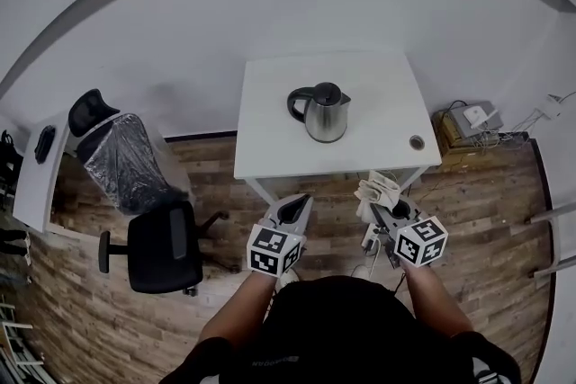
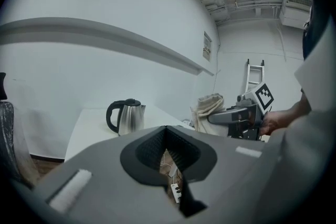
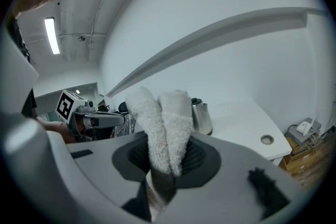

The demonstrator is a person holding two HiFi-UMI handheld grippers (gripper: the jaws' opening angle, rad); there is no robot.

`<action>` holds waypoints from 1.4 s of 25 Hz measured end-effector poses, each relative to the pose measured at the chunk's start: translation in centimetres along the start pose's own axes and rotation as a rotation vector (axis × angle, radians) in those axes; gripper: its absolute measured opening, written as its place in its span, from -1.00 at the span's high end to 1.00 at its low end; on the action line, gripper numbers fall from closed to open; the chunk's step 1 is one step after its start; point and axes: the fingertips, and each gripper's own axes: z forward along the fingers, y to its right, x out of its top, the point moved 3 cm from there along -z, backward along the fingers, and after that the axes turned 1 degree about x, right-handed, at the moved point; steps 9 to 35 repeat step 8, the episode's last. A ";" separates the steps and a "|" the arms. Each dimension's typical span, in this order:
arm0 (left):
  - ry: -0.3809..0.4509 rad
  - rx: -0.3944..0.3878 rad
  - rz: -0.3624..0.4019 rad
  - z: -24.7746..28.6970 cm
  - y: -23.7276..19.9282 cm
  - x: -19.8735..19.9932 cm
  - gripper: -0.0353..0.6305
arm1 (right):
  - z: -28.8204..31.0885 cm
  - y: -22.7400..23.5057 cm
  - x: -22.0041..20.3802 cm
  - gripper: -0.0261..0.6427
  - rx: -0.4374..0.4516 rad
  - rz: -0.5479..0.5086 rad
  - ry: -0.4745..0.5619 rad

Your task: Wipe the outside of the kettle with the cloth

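A steel kettle with a black handle and lid stands upright in the middle of the white table. It also shows in the left gripper view as the kettle and, partly hidden by the cloth, in the right gripper view as the kettle. My right gripper is shut on a folded off-white cloth, held off the table's near edge; the cloth sticks up between the jaws. My left gripper is shut on nothing, also short of the table edge. Both grippers are apart from the kettle.
A round cable hole sits at the table's right near corner. A black office chair and a plastic-covered chair stand left of the table. A box with cables lies on the floor at the right; a power strip lies under the table.
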 end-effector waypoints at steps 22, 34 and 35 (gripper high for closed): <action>0.004 -0.012 0.016 0.3 -0.7 0.5 0.87 | 0.7 0.1 -0.2 0.64 -0.019 0.017 -0.011; 0.004 -0.012 0.016 0.3 -0.7 0.5 0.87 | 0.7 0.1 -0.2 0.64 -0.019 0.017 -0.011; 0.004 -0.012 0.016 0.3 -0.7 0.5 0.87 | 0.7 0.1 -0.2 0.64 -0.019 0.017 -0.011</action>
